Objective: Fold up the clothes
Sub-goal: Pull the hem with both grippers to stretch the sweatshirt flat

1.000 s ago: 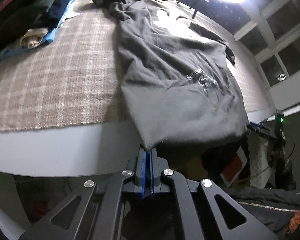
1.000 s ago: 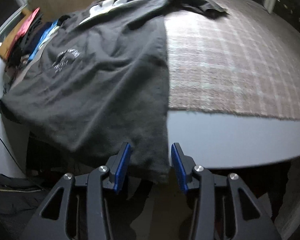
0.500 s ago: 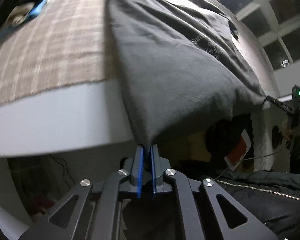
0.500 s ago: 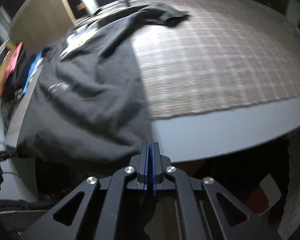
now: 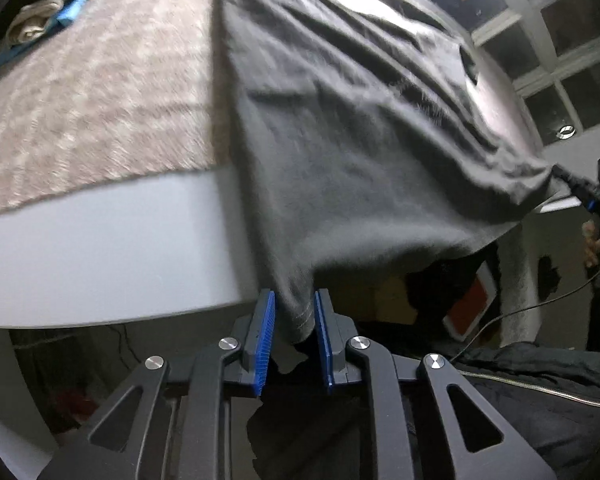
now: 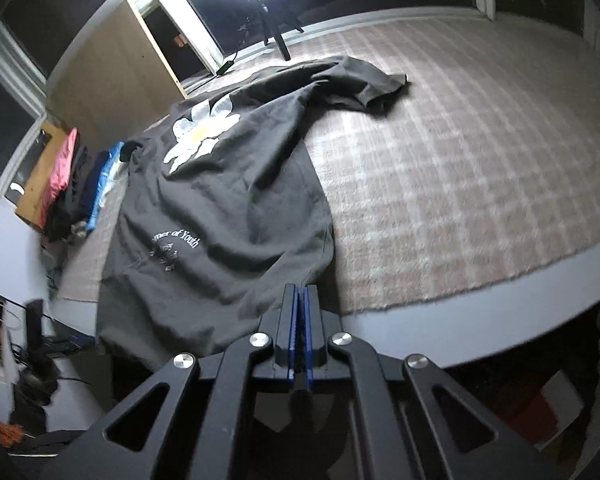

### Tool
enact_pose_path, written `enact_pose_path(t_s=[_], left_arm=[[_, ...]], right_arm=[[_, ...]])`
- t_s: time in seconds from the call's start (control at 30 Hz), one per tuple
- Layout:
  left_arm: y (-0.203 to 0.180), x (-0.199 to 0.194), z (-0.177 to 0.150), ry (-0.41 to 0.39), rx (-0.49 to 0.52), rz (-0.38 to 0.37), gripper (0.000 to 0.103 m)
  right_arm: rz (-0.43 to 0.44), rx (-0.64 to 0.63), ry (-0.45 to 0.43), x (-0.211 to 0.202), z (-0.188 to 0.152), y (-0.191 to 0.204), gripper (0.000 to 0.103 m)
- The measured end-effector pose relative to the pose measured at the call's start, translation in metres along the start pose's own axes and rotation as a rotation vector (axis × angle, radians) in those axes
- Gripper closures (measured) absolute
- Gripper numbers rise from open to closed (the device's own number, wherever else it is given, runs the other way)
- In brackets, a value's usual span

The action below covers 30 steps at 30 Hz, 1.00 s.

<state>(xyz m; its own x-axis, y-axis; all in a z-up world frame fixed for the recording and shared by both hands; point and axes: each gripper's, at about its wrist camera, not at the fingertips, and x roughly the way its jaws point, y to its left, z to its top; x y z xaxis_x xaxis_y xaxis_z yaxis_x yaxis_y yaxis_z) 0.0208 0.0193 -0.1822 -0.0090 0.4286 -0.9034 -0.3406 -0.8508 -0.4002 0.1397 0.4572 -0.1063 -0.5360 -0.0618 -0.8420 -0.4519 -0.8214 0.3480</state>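
Shirt (image 6: 236, 208) lies spread, unfolded, over the rug (image 6: 460, 168) ahead of both grippers, hem hanging off the near edge; no fold shows, so all the folding looks left to do. Clothes pile (image 6: 72, 184) sits far left. Right gripper (image 6: 299, 336) pressed together, pinching a hem corner. Left gripper (image 5: 294, 332) partly spread, hem corner loose between its fingers (blurred).

Dark T-shirt (image 6: 236, 216): soft matt knit cloth with a flat white print. Plaid cover (image 6: 460, 168): coarse, fuzzy woven cloth. Table edge (image 5: 100, 248): smooth matt white. Gripper pads (image 5: 265, 336): ribbed blue plastic on matt black arms with shiny metal rivets.
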Motion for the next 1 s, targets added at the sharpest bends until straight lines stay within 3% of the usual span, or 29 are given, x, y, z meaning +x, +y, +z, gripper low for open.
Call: enact_pose_path(t_s=[0.2,0.43,0.5,0.53,0.6,0.63,0.77,1.0], left_arm=[[0.009,0.0,-0.004,0.045,-0.058,-0.003,0.077],[-0.011,0.022,0.001,0.103,-0.014,0.062,0.076],[-0.014,0.026,0.001,0.11,-0.005,0.067,0.08],[-0.015,0.028,0.001,0.114,-0.001,0.07,0.087],[-0.018,0.029,0.001,0.119,0.008,0.061,0.088],[-0.019,0.029,0.0,0.12,0.007,0.052,0.087],[-0.018,0.029,-0.005,0.127,-0.004,0.034,0.066],[-0.015,0.038,-0.002,0.13,-0.046,0.031,0.061]], right_arm=[[-0.04,-0.014,0.033,0.009,-0.005,-0.002,0.1],[-0.048,-0.016,0.07,0.023,-0.015,-0.004,0.1],[-0.054,-0.02,0.067,0.023,-0.016,-0.004,0.1],[-0.054,-0.021,0.066,0.022,-0.017,-0.004,0.1],[-0.064,-0.015,0.051,0.019,-0.017,-0.01,0.1],[-0.069,-0.012,0.043,0.017,-0.017,-0.012,0.1],[-0.145,0.034,0.044,0.021,-0.014,-0.036,0.1],[-0.177,-0.02,0.072,0.039,-0.007,-0.032,0.1]])
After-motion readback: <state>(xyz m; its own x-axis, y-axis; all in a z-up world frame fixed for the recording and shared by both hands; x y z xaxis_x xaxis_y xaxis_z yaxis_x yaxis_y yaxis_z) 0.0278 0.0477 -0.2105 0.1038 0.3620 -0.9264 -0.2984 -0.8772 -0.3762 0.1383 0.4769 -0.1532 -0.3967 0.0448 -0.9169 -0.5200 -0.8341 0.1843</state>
